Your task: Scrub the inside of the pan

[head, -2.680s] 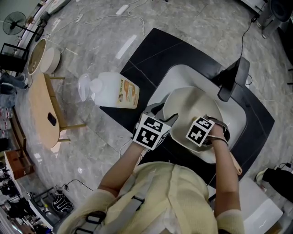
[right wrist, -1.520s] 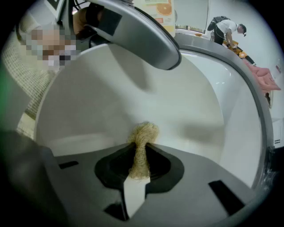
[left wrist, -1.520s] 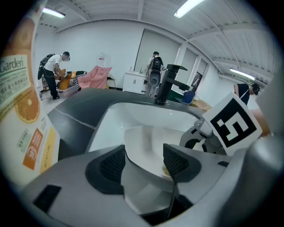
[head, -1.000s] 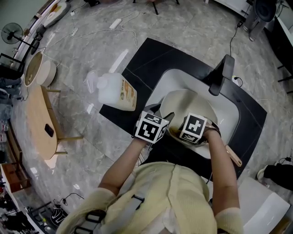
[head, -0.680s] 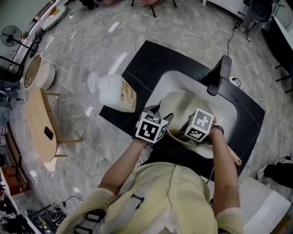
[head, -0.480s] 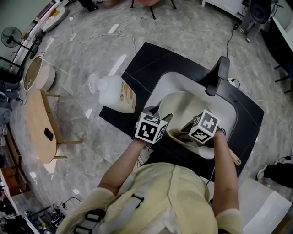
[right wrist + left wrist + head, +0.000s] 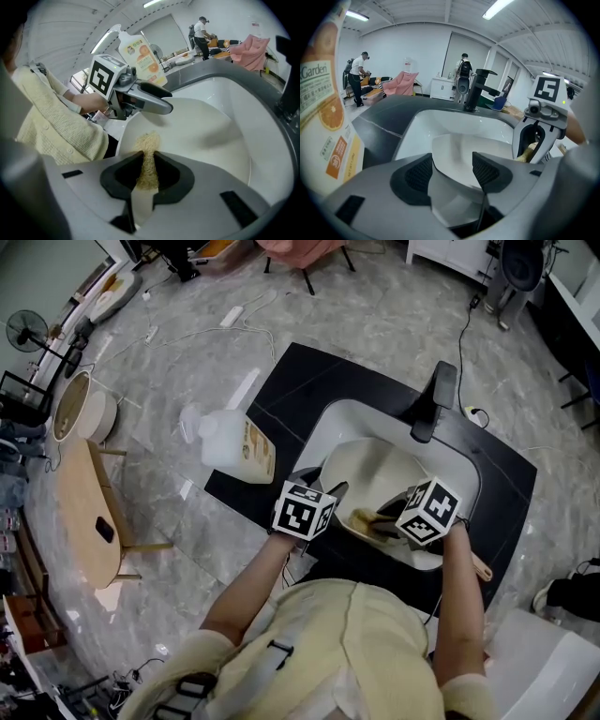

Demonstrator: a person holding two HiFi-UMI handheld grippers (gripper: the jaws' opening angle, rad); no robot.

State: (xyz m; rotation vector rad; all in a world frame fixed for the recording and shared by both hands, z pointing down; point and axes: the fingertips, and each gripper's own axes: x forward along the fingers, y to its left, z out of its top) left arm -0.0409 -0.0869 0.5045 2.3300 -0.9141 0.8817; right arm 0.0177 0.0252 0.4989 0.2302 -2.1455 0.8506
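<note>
A cream pan [image 7: 375,474] lies tilted in the white sink [image 7: 342,423]. My left gripper [image 7: 328,491] is shut on the pan's near rim, and the left gripper view has the rim [image 7: 459,150] pinched between the pads of my left gripper [image 7: 452,171]. My right gripper [image 7: 386,521] is shut on a tan scrubber [image 7: 364,518] that rests against the pan's inner wall near that rim. In the right gripper view the scrubber [image 7: 149,145] sticks out from my right gripper [image 7: 147,171] onto the pan's inside [image 7: 206,136], with the left gripper [image 7: 159,105] just beyond.
A black faucet [image 7: 427,404] stands at the sink's far right edge. A large detergent jug [image 7: 234,446] lies on the black counter's left corner. A wooden handle [image 7: 478,563] pokes out by my right forearm. People stand far off in the room.
My right gripper has slid a little right and nearer along the pan's inside with the scrubber. The left gripper keeps its hold on the rim.
</note>
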